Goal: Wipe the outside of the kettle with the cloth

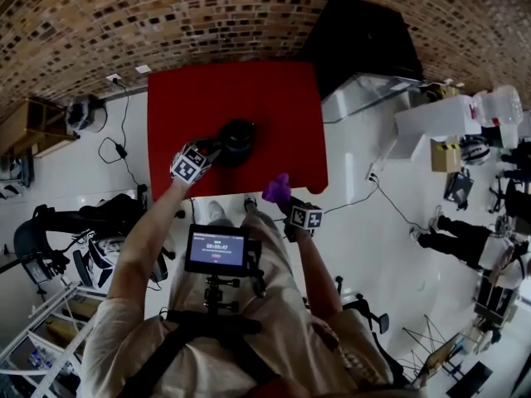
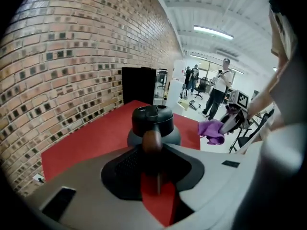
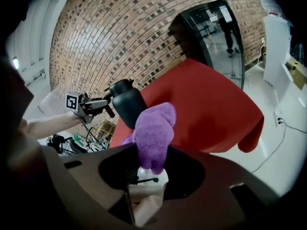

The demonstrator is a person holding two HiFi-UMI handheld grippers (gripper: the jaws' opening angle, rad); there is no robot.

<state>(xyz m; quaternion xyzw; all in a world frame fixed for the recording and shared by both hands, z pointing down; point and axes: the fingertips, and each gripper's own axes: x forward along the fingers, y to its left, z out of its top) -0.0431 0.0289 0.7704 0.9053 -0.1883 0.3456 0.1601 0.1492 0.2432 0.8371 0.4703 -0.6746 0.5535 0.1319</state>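
— So, where does the kettle stand?

— Upright on the red table, about midway across and in the nearer half. It is black, with a dark lid on top.

— And the left gripper?

— It comes in from the kettle's left side. In the left gripper view its jaws are closed on a rounded brown handle that points back towards the camera. The kettle's body rises just behind it.

— What about the cloth?

— It's purple and fluffy, pinched in the right gripper. The jaws clamp its lower end and the rest stands up in a bunch above them.

— Does it touch the kettle?

— No. In the head view the cloth sits over the table's near edge, to the right of the kettle, with bare red surface between the two. The right gripper view agrees: the kettle shows beyond the cloth and to its left, with the left gripper reaching to it from the side.

— Anything else around?

— A brick wall runs behind the table, and a tall black cabinet stands by its far right corner. The floor is white, with a cable trailing along the table's left side. A small screen is mounted on the person's chest rig. People stand further off in the room.
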